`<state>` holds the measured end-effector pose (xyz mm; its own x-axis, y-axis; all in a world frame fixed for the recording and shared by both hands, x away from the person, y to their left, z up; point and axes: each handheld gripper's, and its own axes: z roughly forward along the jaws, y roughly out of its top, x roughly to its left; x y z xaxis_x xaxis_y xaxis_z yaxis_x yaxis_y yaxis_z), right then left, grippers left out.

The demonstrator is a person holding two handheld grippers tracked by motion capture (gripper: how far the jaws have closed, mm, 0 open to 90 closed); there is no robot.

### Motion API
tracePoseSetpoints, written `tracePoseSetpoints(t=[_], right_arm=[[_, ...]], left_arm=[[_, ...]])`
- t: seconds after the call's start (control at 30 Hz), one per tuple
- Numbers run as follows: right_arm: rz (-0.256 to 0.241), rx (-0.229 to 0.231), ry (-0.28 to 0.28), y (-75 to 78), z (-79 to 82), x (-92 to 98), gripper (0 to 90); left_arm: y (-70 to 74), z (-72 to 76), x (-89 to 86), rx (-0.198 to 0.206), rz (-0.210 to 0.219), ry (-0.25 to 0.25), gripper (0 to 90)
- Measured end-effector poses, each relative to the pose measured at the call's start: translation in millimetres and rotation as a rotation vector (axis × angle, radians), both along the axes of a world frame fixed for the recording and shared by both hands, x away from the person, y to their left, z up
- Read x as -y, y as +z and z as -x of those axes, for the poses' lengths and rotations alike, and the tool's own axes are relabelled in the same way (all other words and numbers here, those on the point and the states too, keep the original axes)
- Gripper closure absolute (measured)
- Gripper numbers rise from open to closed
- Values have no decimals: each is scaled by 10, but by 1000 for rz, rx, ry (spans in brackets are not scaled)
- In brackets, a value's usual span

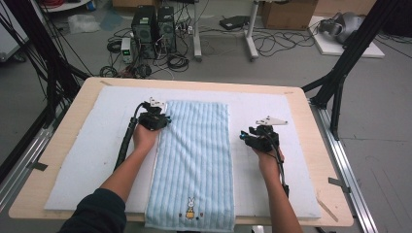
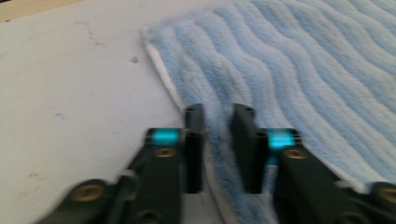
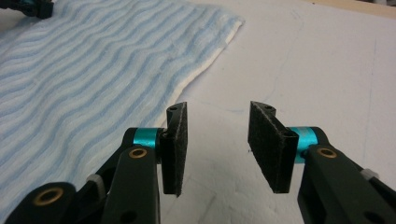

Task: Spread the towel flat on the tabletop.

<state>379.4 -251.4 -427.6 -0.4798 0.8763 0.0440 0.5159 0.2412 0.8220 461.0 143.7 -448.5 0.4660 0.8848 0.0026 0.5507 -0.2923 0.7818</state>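
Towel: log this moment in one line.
towel flat on mat | left claw open, straddling its left edge | right claw open, beside it

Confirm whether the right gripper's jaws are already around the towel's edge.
No: the right gripper stands open over the bare white mat, beside the towel.

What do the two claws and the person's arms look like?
Both are black. The left claw and right claw each carry a grey three-cornered plate on top, shiny teal bands and brass-coloured screws behind flat black pads, and a black cable trailing back along the arm. The left arm wears a dark sleeve.
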Motion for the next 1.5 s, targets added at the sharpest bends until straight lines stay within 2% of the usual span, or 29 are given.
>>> tracePoseSetpoints(t=[0.03, 0.13, 0.17, 0.27, 0.37, 0.47, 0.5, 0.57, 0.6, 0.67, 0.7, 0.77, 0.83, 0.9, 1.0, 1.1, 1.13, 1.2, 1.27, 1.3, 1.5], right_arm=[[6, -3, -2, -18, -35, -18, 575], [16, -38, -16, -80, -209, -100, 583], [17, -51, -20, -91, -282, -133, 594], [15, -41, -28, -98, -471, -264, 633], [52, -48, -32, -116, -636, -396, 650], [30, -69, -34, -151, -756, -490, 684], [41, -79, -25, -166, -784, -524, 723], [111, -76, -11, -204, -813, -584, 794], [114, -72, -23, -203, -822, -588, 824], [156, -58, -66, -197, -835, -597, 834], [144, -64, -75, -199, -846, -588, 814], [113, -68, -93, -190, -850, -563, 720], [60, -73, -76, -155, -813, -531, 642], [50, -39, -49, -97, -724, -504, 556], [33, -25, -24, -15, -572, -425, 443], [10, -10, -8, 56, -398, -320, 341], [2, -6, 2, 78, -332, -285, 330], [-8, 9, 25, 110, -197, -224, 305], [-5, 16, 47, 129, -63, -170, 259], [-3, 13, 60, 139, 8, -136, 239], [-10, 60, 140, 148, 379, -31, 177]], left_arm=[[2, -1, -21, -8, 9, 3, 510], [12, 11, -72, -25, 57, 8, 415], [18, 26, -87, -26, 66, 2, 410], [32, 73, -129, -31, 95, -12, 410], [69, 97, -169, -50, 110, -33, 404], [128, 125, -192, -47, 151, -55, 406], [148, 138, -196, -38, 148, -58, 406], [188, 167, -206, -28, 137, -69, 406], [203, 179, -216, -24, 137, -76, 406], [218, 218, -242, 1, 155, -73, 406], [217, 235, -260, 4, 166, -66, 407], [202, 264, -302, -2, 186, -74, 402], [193, 313, -344, 1, 190, -90, 401], [189, 376, -391, 11, 209, -98, 388], [185, 493, -456, 18, 240, -116, 376], [193, 637, -511, 42, 267, -138, 359], [206, 672, -524, 37, 268, -143, 346], [234, 762, -560, 68, 295, -122, 284], [272, 855, -598, 99, 300, -142, 175], [280, 884, -608, 109, 310, -145, 179], [307, 1058, -676, 150, 358, -192, 177]])
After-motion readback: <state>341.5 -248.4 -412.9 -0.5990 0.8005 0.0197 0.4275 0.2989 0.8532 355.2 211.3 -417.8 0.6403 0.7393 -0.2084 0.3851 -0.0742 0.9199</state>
